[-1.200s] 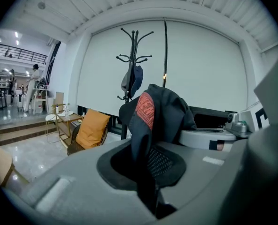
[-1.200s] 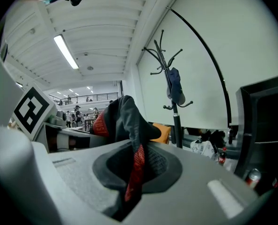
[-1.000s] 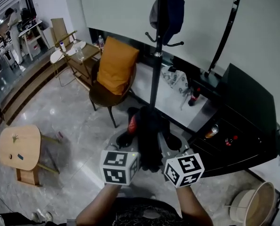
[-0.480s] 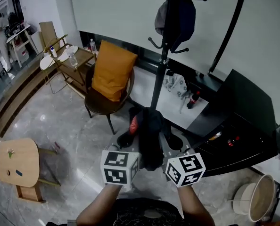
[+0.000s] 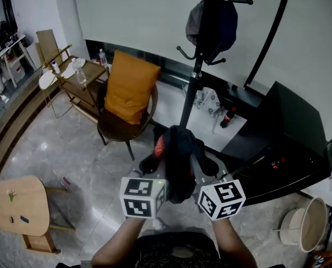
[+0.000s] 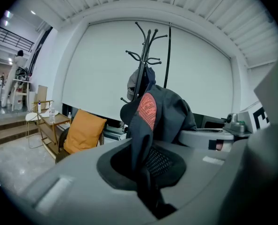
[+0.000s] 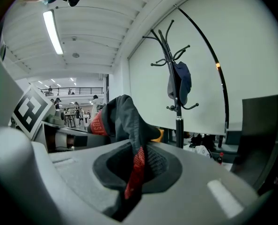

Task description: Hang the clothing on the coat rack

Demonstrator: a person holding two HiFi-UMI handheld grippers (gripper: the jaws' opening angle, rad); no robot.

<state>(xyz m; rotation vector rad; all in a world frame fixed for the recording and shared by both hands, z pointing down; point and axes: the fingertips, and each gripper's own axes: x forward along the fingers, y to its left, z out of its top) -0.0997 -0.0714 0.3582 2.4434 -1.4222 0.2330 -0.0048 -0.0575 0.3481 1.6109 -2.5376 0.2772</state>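
A dark garment with red patches [image 5: 177, 158] is bunched between both grippers. My left gripper [image 5: 161, 178] is shut on the garment [image 6: 150, 125], whose cloth runs down into its closed jaws. My right gripper [image 5: 198, 177] is also shut on the garment [image 7: 127, 125], with a red strip pinched in the jaws. The black coat rack [image 5: 197, 66] stands straight ahead, its pole rising behind the garment. A dark cap or bag [image 5: 212, 24] hangs on one of its upper hooks. The rack [image 7: 174, 78] sits right of centre in the right gripper view.
A brown chair with an orange cushion [image 5: 127, 91] stands left of the rack. A low wooden table [image 5: 18, 205] is at the lower left. A black cabinet [image 5: 289, 144] with a cola bottle [image 5: 226, 116] is at the right, a curved black lamp pole [image 5: 269, 35] above it, a round basket [image 5: 306, 230] beside it.
The view has closed in on the coat rack, which now sits a little further right and higher. Both grippers keep their hold on the garment.
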